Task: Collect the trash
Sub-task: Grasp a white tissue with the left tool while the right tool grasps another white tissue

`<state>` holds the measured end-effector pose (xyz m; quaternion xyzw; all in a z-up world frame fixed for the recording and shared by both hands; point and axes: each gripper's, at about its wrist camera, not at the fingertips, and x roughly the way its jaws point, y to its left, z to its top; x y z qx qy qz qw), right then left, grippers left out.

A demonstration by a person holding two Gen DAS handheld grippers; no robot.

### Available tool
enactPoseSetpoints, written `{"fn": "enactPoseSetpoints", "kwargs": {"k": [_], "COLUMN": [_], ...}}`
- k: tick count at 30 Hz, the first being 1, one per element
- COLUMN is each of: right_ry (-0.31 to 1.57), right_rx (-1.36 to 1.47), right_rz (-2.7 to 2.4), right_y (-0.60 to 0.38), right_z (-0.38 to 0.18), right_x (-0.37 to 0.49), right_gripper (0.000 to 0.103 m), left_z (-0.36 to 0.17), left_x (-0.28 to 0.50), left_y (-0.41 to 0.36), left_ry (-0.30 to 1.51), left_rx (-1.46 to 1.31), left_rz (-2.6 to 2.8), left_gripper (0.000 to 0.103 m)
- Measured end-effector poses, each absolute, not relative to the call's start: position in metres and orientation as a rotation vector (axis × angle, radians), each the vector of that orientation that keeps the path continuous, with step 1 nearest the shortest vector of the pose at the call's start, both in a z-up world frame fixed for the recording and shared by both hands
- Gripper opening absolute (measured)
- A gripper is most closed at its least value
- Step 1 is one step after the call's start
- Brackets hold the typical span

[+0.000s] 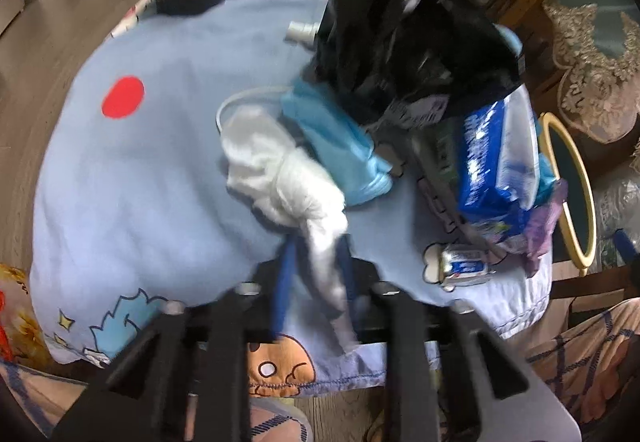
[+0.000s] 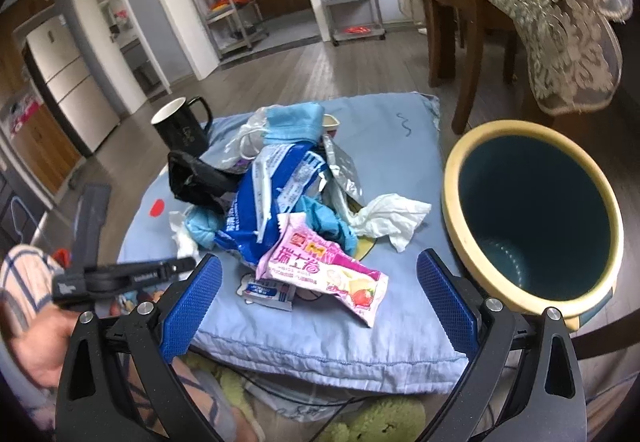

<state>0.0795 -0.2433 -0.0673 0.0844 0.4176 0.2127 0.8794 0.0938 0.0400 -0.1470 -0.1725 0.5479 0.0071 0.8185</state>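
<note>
The pink snack wrapper (image 2: 320, 274) at the near edge of the pile carries large Chinese characters, seemingly "瑞士卷". The blue packet (image 2: 256, 218) behind it and the black mug (image 2: 182, 130) bear print too blurred to read.

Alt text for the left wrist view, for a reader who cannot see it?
The left gripper is shut on a crumpled white tissue lying on a light blue cushion. Beyond it lie a blue face mask, a black plastic bag and a blue wrapper.
</note>
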Motion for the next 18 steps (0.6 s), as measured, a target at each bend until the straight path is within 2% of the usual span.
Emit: {"fn": "enactPoseSetpoints", "kwargs": {"k": [3,9,14,18], "right_ry": [0.871,0.892,0.963,1.014], "right_rx": [0.201,0.195,0.107,0.063], "right_rz": [0.425,0.37,0.348,0.363], "right_y": [-0.249,-0.257,-0.251,-0.248], "right_z": [-0.068,-0.072,-0.089,-0.105], "right_x": [0.083,0.107,0.145,0.172], "right_gripper": [0.097,0.091,0.067,0.06], "left_z": [-0.148,-0.137,-0.127,-0.12], "left_x": [0.093,0.088,0.075,0.071], "left_y": [0.045,0.049,0.053,0.056], "left_ry": [1.163,1.117,1.091,1.063], "left_rx": [-0.38,-0.384,-0.401,-0.42], "left_rz": [0.021,0.046,0.056,0.062], "left_gripper": [0.004,0.004,0.004,0.004]}}
